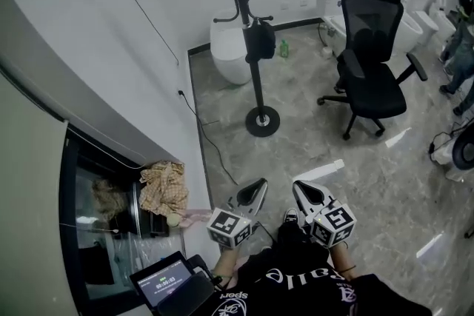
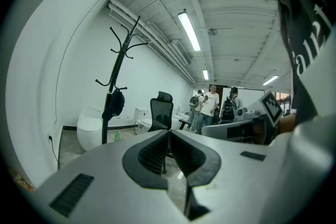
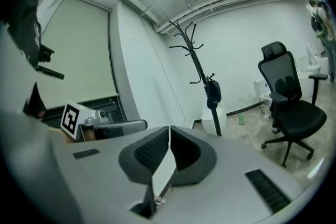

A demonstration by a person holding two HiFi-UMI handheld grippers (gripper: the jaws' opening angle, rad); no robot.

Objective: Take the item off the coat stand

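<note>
A black coat stand (image 1: 248, 26) rises from a round base on the grey floor, well ahead of me. A dark item that looks like a cap (image 1: 261, 39) hangs from a low hook on its pole. My left gripper (image 1: 258, 183) and right gripper (image 1: 298, 186) are held side by side low in the head view, far short of the stand. Both point toward it and both are shut with nothing between the jaws. In the left gripper view the cap (image 2: 116, 103) hangs left of the shut jaw tips of the left gripper (image 2: 169, 133). In the right gripper view the cap (image 3: 212, 93) hangs right of the right gripper's tips (image 3: 169, 128).
A black office chair (image 1: 372, 59) stands right of the stand. A white toilet (image 1: 229, 48) and a green bottle (image 1: 284, 49) sit behind it by the wall. A cable (image 1: 211, 148) trails along the floor. A laptop (image 1: 168, 283) and crumpled cloth (image 1: 164, 187) lie at my left. People (image 2: 212, 105) stand farther off.
</note>
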